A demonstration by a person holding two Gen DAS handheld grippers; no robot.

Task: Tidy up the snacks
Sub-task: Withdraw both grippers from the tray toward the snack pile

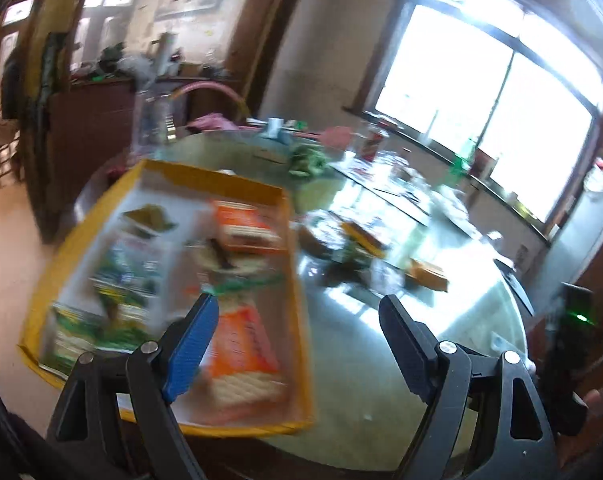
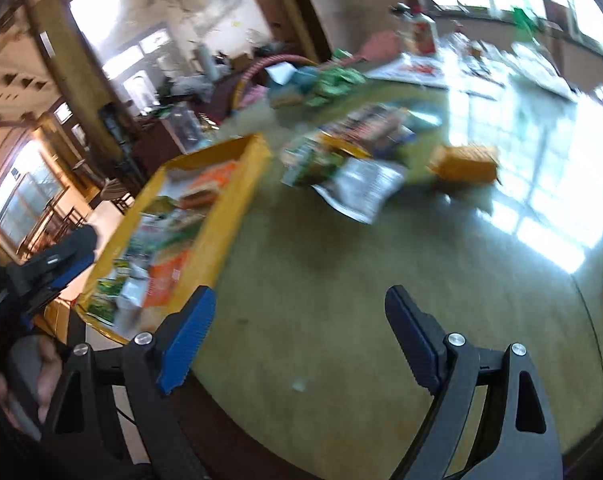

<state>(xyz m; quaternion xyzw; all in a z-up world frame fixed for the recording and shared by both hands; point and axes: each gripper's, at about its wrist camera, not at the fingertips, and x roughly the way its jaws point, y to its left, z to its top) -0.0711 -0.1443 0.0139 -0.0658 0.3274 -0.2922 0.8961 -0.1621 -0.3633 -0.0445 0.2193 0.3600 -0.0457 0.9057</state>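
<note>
your yellow tray (image 1: 237, 184) already holds several snack packs; a loose pile (image 2: 341, 160) and an orange pack (image 2: 463, 164) wait on the table (image 2: 301, 280) (roughly half done, i judge); left gripper (image 1: 297, 340) and right gripper (image 2: 301, 336) gape empty.

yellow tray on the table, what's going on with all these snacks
A person holding tongs in each hand is sorting snack packets into the shallow yellow cardboard tray. It already holds several, including an orange cracker packet. More lie loose on the glass-topped table, such as a silver foil packet and a small orange box. The left tongs and right tongs are both open and empty.
</note>
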